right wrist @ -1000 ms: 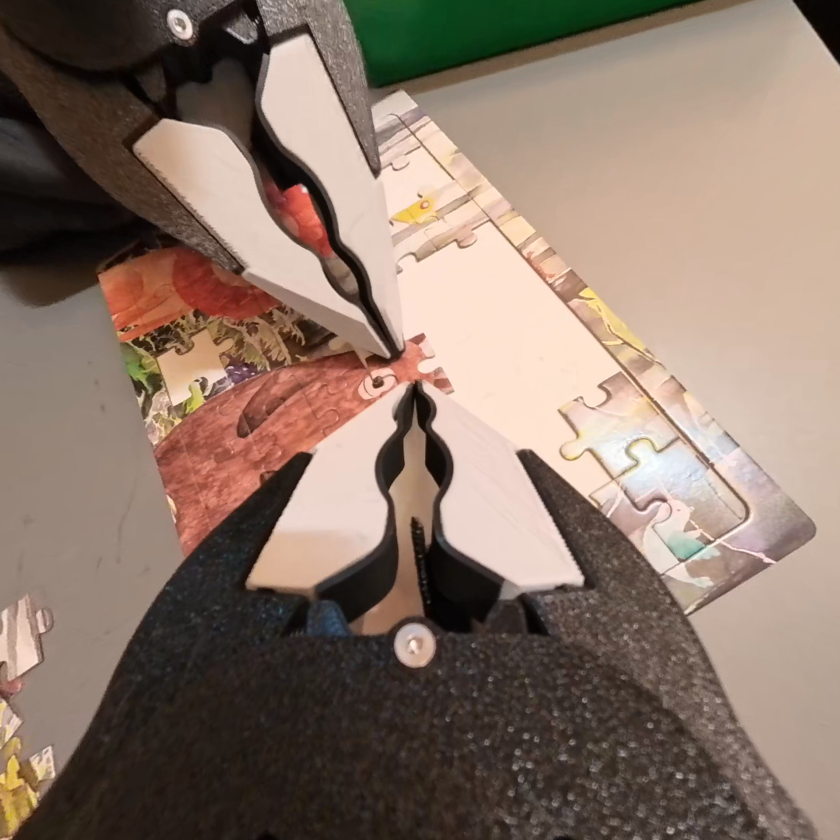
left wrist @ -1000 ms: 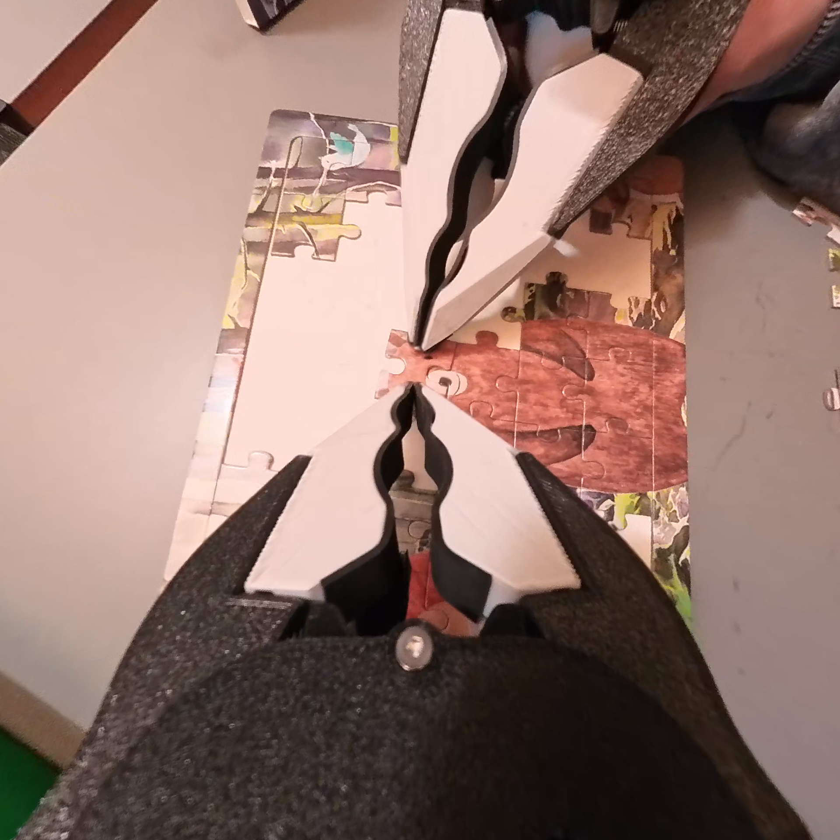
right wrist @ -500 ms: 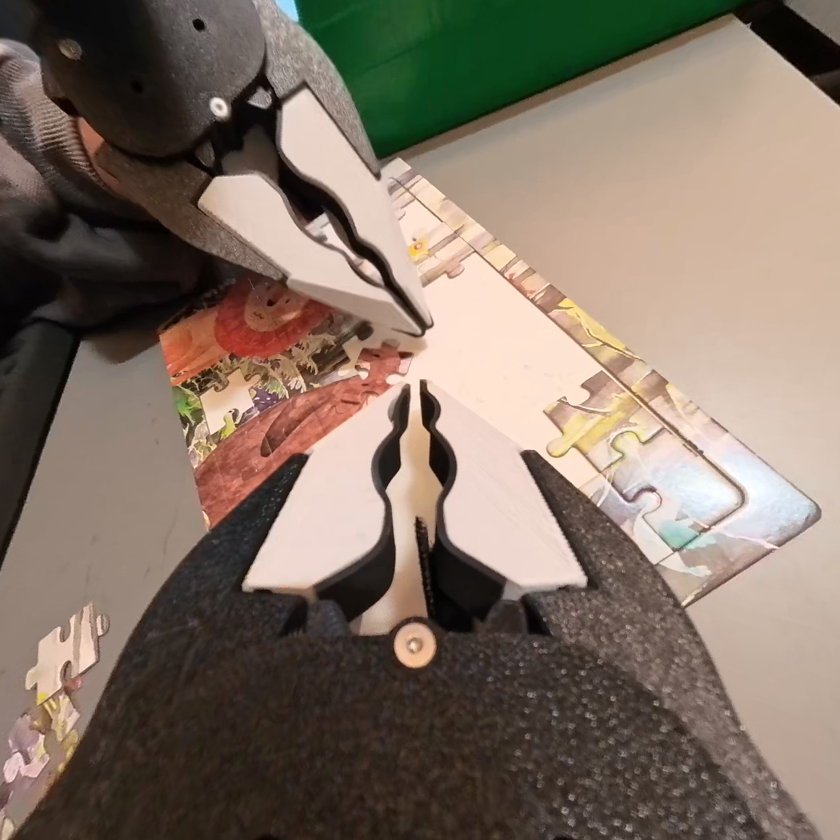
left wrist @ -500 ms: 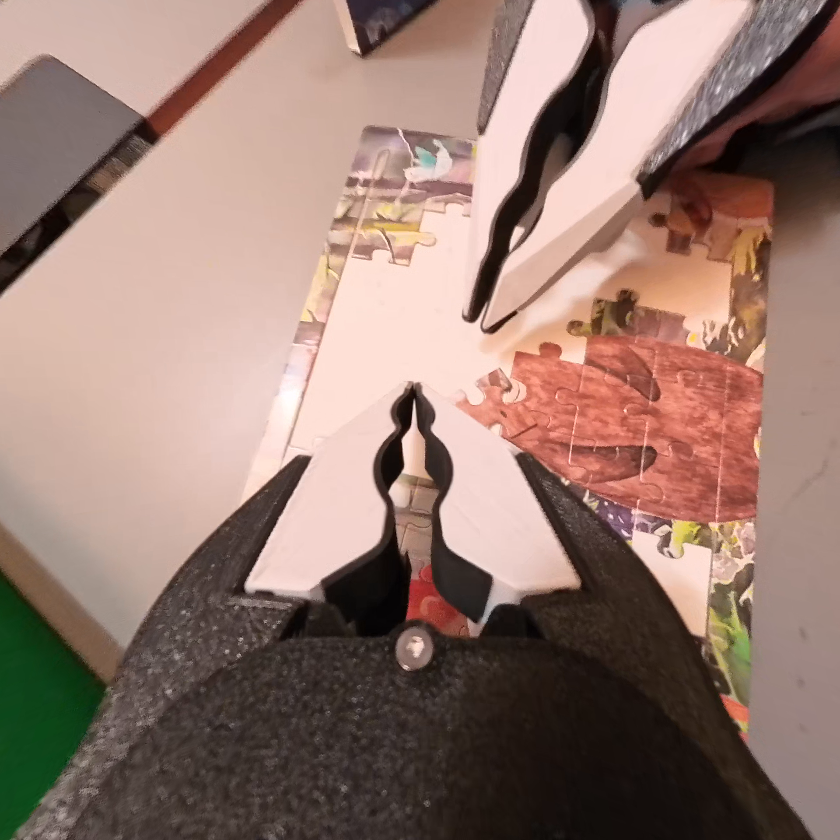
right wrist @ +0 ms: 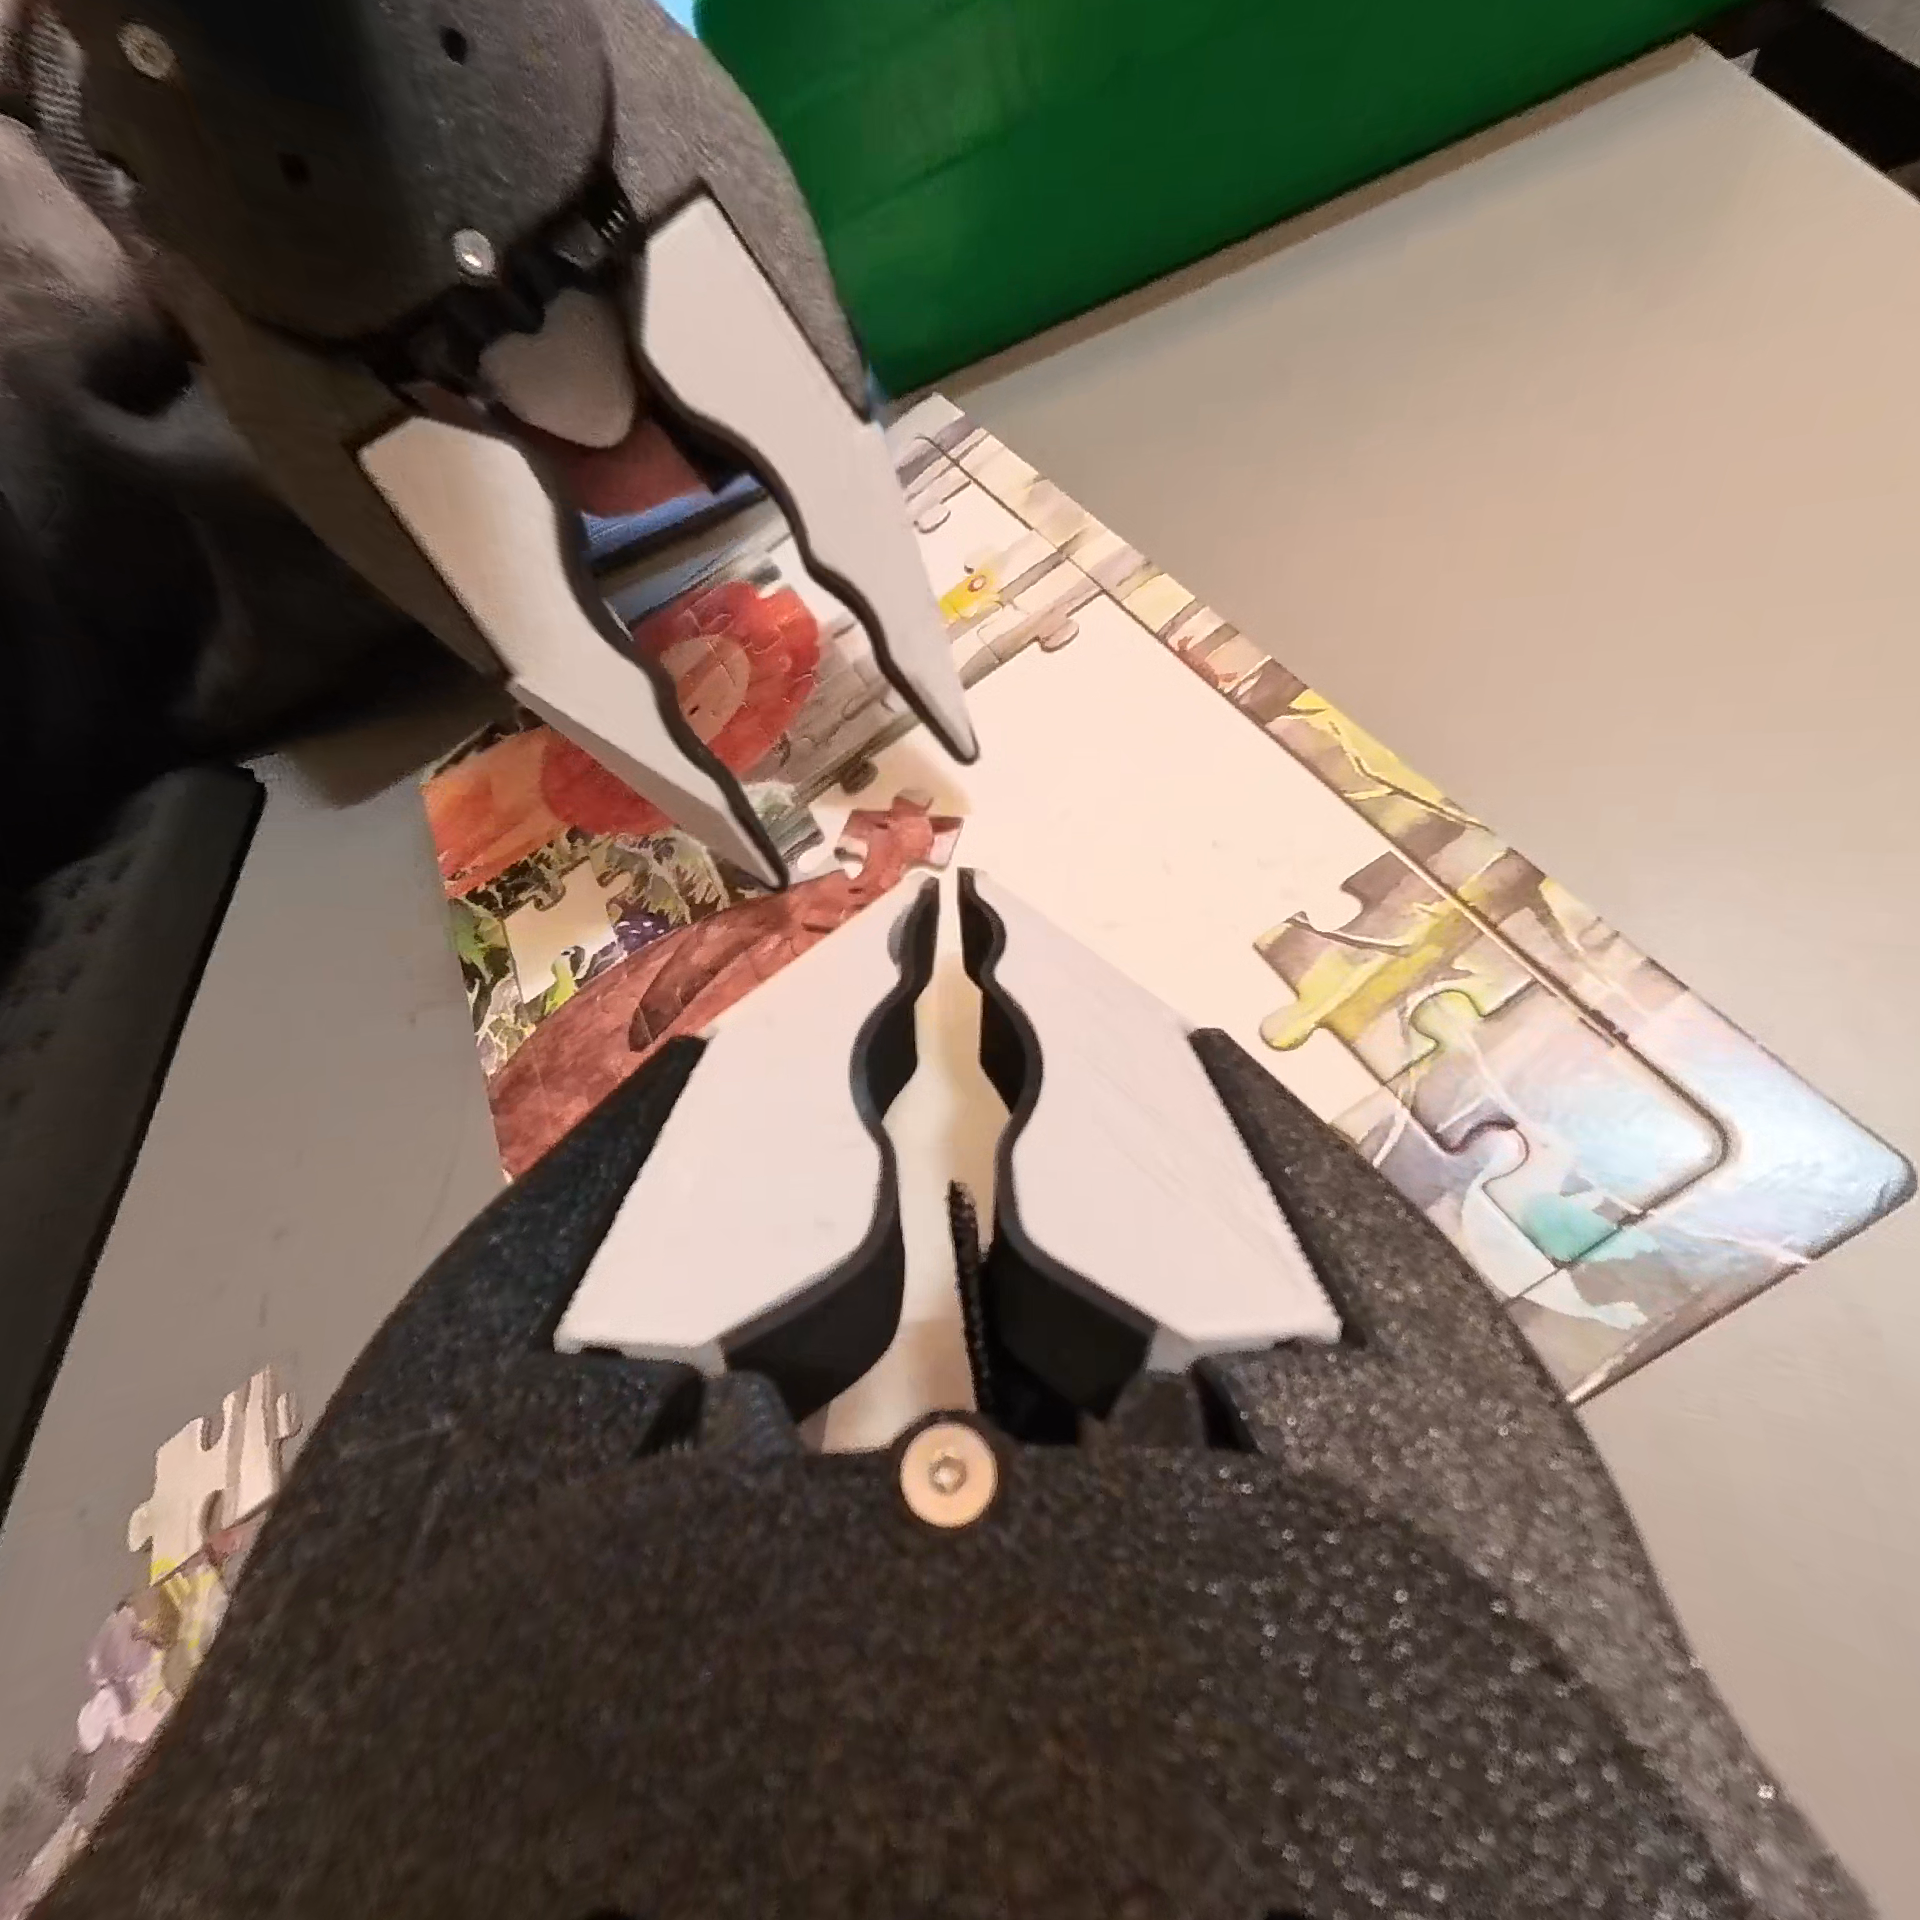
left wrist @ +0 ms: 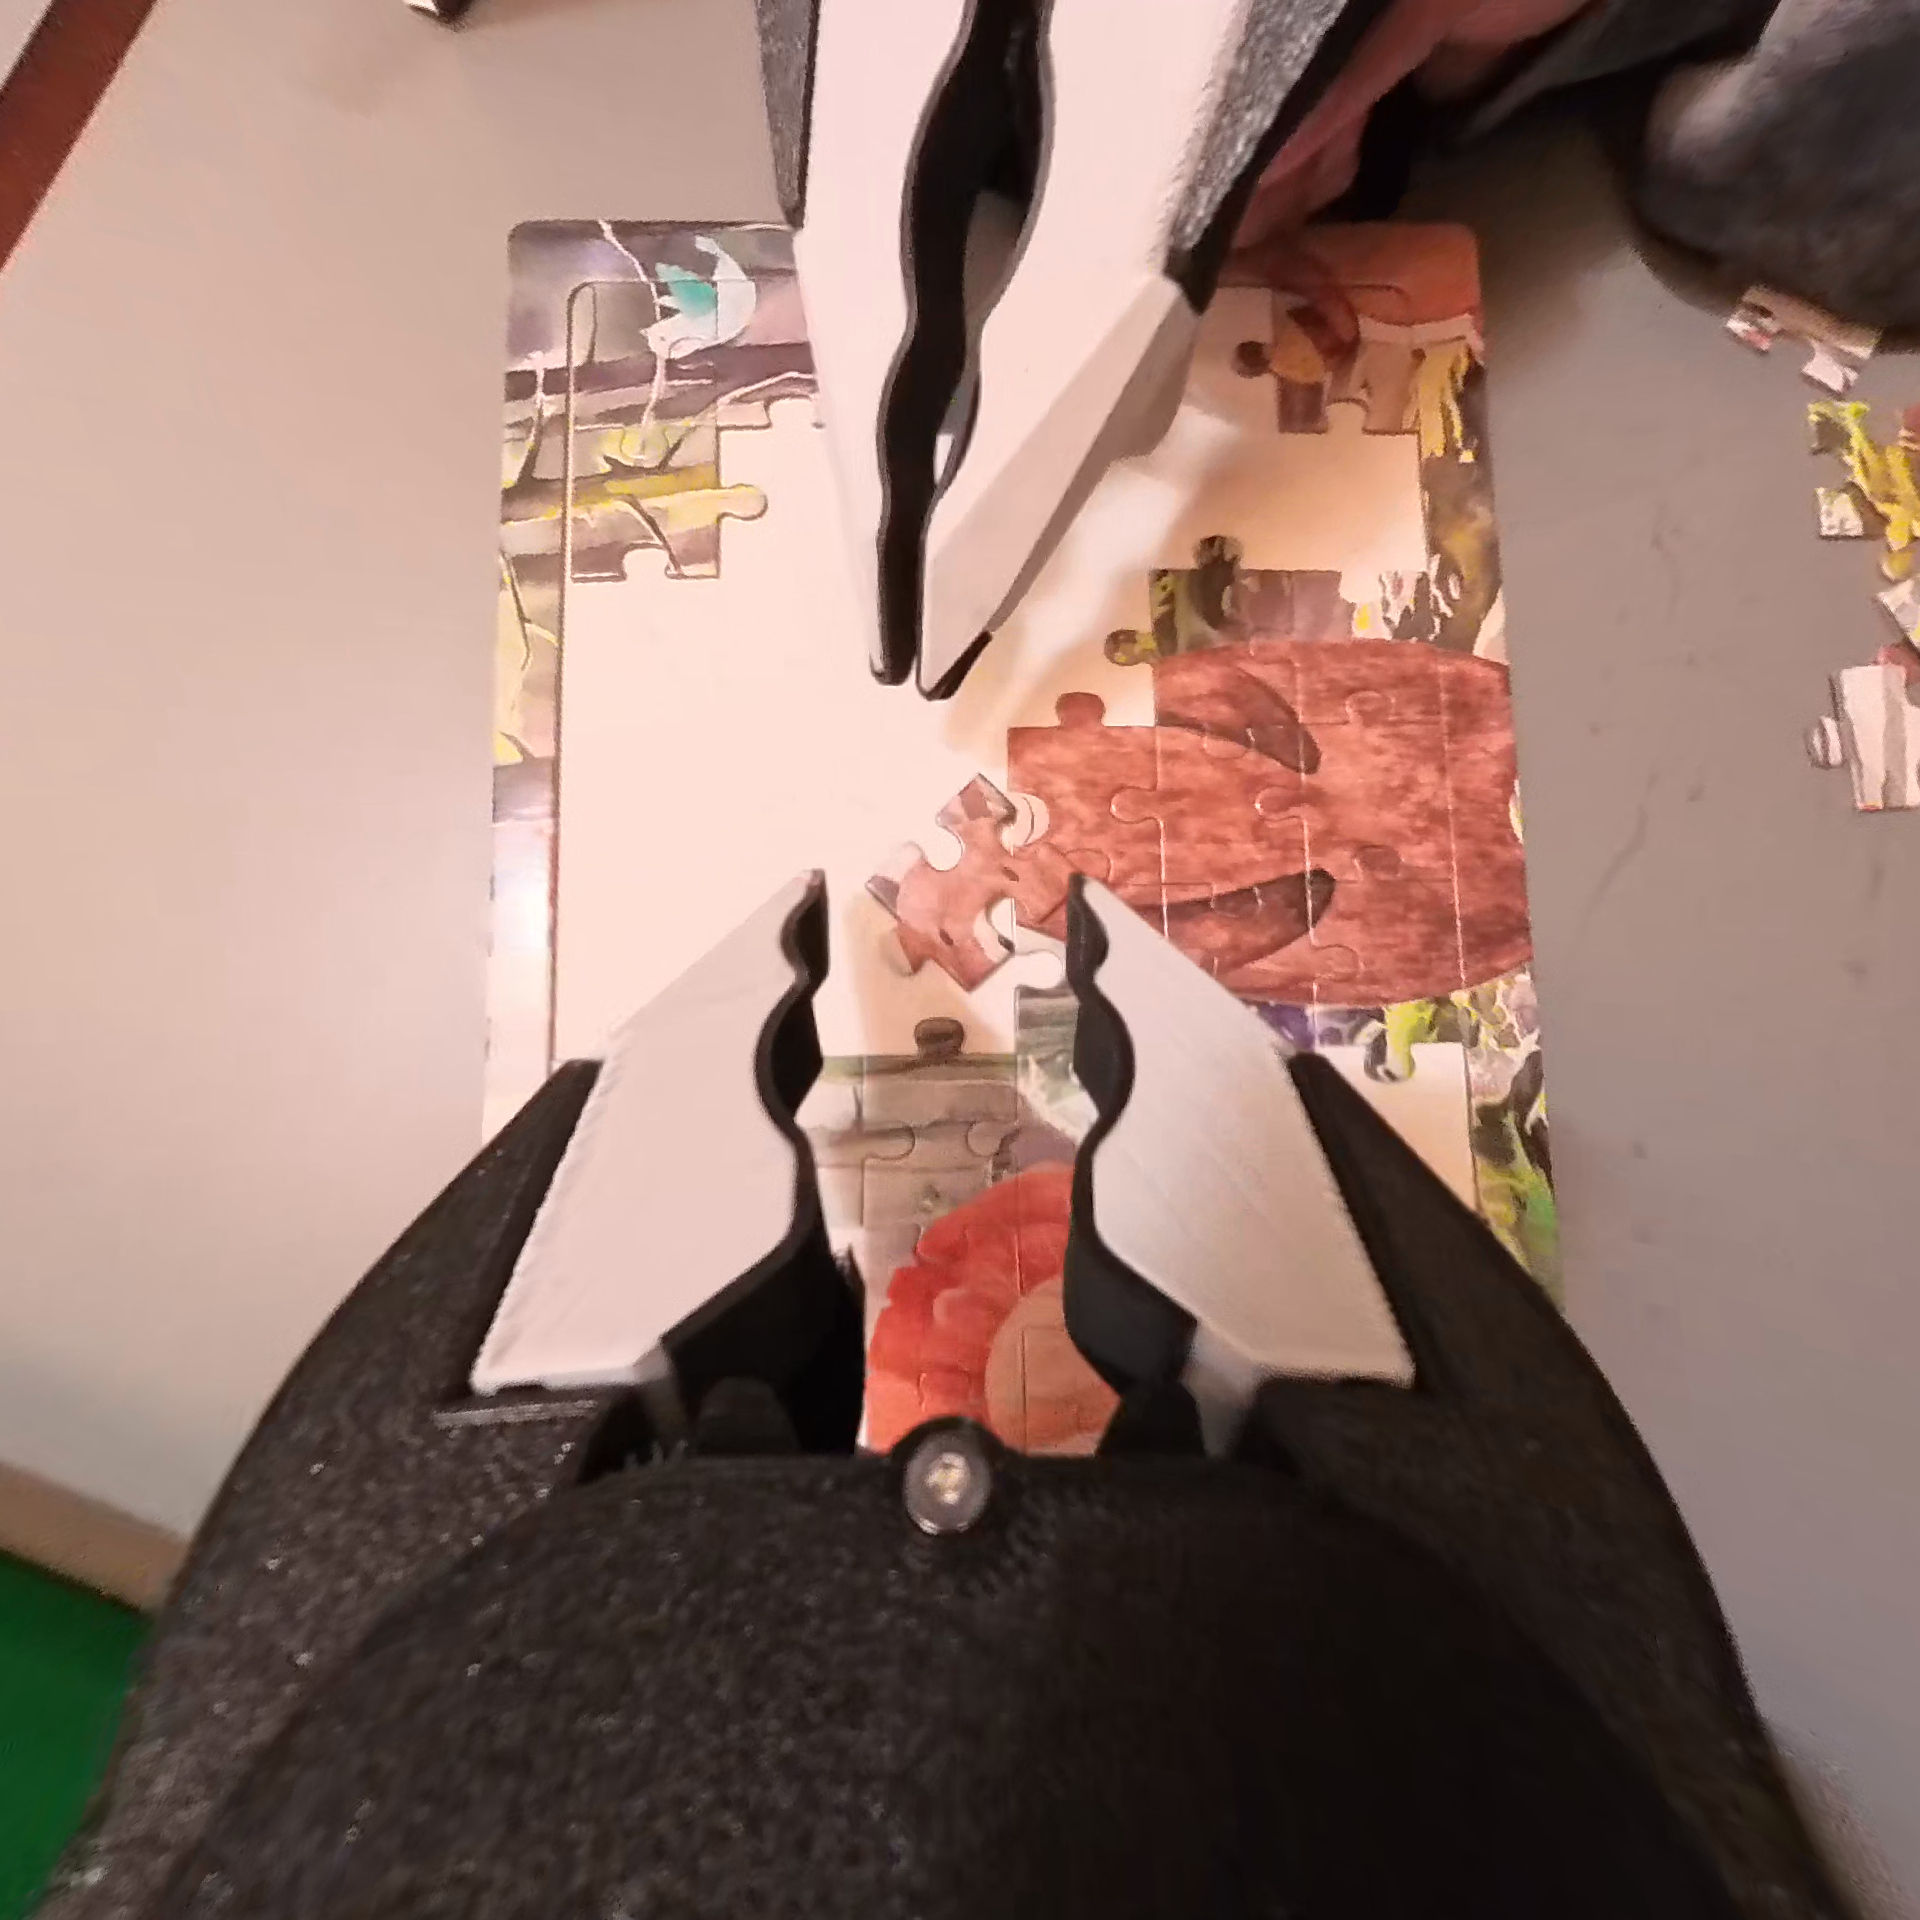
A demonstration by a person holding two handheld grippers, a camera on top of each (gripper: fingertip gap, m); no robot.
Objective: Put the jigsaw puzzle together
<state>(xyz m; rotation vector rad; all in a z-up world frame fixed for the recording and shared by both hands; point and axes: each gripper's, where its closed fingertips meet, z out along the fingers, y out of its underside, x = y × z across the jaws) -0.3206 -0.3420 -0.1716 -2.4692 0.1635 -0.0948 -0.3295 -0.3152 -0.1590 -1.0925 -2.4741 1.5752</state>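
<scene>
The left black-and-white two-finger gripper (left wrist: 945,894) is hovering released, its jaws spread wide, over the partly assembled, colourful cardboard jigsaw puzzle (left wrist: 1351,790) that is lying flat on the pale grey table (left wrist: 260,623). A loose brown puzzle piece (left wrist: 951,904) is lying tilted just ahead of its fingertips, touching the brown assembled patch without sitting flush. The right black-and-white gripper (right wrist: 948,881) is facing it from the opposite side, clenched almost fully with nothing between its fingers, tips just above the bare cream backing beside that piece (right wrist: 902,831). Spare loose pieces (left wrist: 1870,727) are lying well off to the left gripper's right.
</scene>
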